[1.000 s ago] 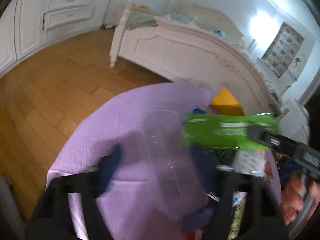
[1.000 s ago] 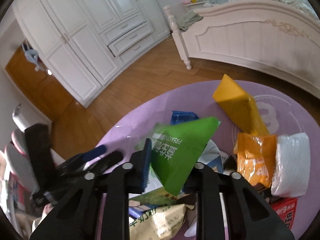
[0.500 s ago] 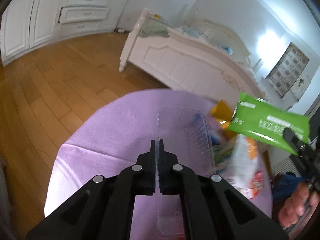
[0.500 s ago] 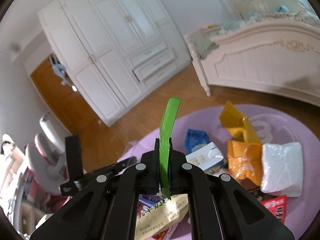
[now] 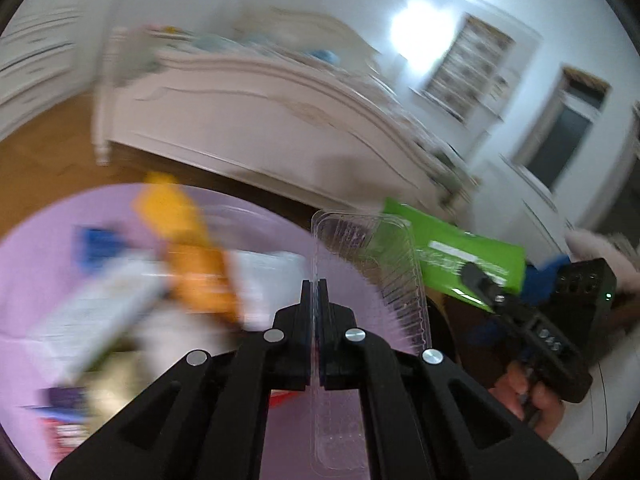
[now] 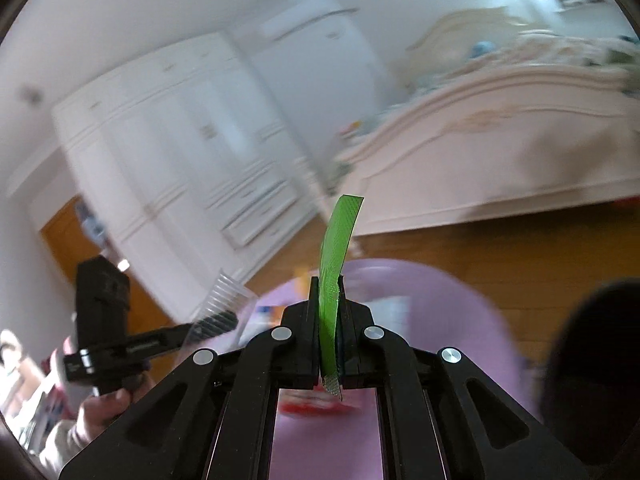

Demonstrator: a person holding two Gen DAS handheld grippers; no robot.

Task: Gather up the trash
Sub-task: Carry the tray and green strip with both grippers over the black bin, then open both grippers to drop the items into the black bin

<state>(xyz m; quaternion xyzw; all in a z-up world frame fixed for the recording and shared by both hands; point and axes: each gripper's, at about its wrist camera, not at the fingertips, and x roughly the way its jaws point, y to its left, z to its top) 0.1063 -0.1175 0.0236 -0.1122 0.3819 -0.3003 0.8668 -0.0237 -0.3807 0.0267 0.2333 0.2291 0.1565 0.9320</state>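
Clear tray (image 5: 368,264) face-on left, perhaps edge-on right — blurred

left gripper (image 5: 319,285): jaws clamped on tray edge
right gripper (image 6: 329,292): jaws pinching green packet

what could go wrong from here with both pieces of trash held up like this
1. The left hand-held gripper pinches the clear tray only by one thin edge, so it may slip or crack.
2. The right hand-held gripper holds the green wrapper at its end; the limp rest could snag or pull free.
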